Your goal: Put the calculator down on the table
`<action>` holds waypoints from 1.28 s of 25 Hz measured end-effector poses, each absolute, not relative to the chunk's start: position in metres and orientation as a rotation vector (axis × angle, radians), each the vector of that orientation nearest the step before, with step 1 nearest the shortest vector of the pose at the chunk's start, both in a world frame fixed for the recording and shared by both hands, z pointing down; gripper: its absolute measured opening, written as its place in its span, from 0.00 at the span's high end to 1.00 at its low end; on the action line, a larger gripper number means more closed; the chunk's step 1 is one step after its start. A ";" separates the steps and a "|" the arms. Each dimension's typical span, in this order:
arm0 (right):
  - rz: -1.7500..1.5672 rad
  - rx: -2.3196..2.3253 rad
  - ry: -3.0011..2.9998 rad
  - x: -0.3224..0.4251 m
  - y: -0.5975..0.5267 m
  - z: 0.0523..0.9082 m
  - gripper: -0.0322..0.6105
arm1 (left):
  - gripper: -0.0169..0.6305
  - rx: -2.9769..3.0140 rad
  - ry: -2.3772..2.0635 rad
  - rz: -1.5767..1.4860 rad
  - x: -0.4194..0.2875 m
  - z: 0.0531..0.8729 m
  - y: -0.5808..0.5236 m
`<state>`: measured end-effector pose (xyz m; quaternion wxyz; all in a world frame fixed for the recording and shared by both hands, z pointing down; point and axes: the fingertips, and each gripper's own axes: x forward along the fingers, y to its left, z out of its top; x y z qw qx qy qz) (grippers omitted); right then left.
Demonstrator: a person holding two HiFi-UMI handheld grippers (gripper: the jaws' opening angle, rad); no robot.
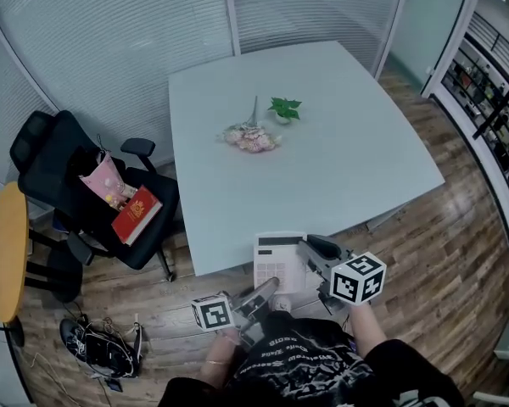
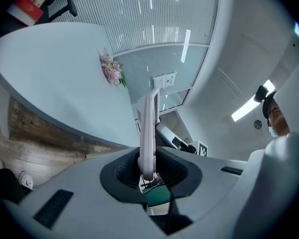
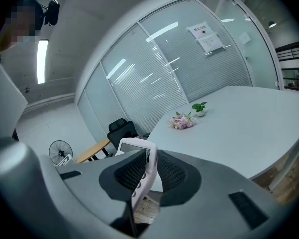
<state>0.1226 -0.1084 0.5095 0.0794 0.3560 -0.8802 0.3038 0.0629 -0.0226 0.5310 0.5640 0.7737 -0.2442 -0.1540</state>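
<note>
A white calculator (image 1: 278, 266) hangs in the air just off the near edge of the pale grey table (image 1: 339, 168), over the wooden floor. Both grippers grip it. My left gripper (image 1: 265, 292) clamps its near edge from below left, and in the left gripper view the calculator (image 2: 150, 128) stands edge-on between the shut jaws of the left gripper (image 2: 148, 169). My right gripper (image 1: 309, 249) grips its right side. In the right gripper view the calculator (image 3: 137, 156) runs between the dark pads of the right gripper (image 3: 148, 172).
A bunch of pink flowers (image 1: 250, 137) and a small green plant (image 1: 284, 108) lie mid-table. At the left stands a black office chair (image 1: 81, 202) bearing a red book (image 1: 137, 214) and a pink bag (image 1: 106, 181), beside a round wooden table (image 1: 4, 253). Shoes and cables (image 1: 102, 348) lie on the floor.
</note>
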 end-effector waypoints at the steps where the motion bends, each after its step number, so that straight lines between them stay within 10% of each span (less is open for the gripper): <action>1: 0.918 1.070 -2.629 0.124 -0.110 0.510 0.82 | 0.86 1.819 -0.572 -0.356 0.063 0.531 -0.025; 32: 1.210 1.094 -2.460 0.049 -0.252 0.572 0.83 | 0.86 1.653 -0.635 -0.359 -0.017 0.571 -0.164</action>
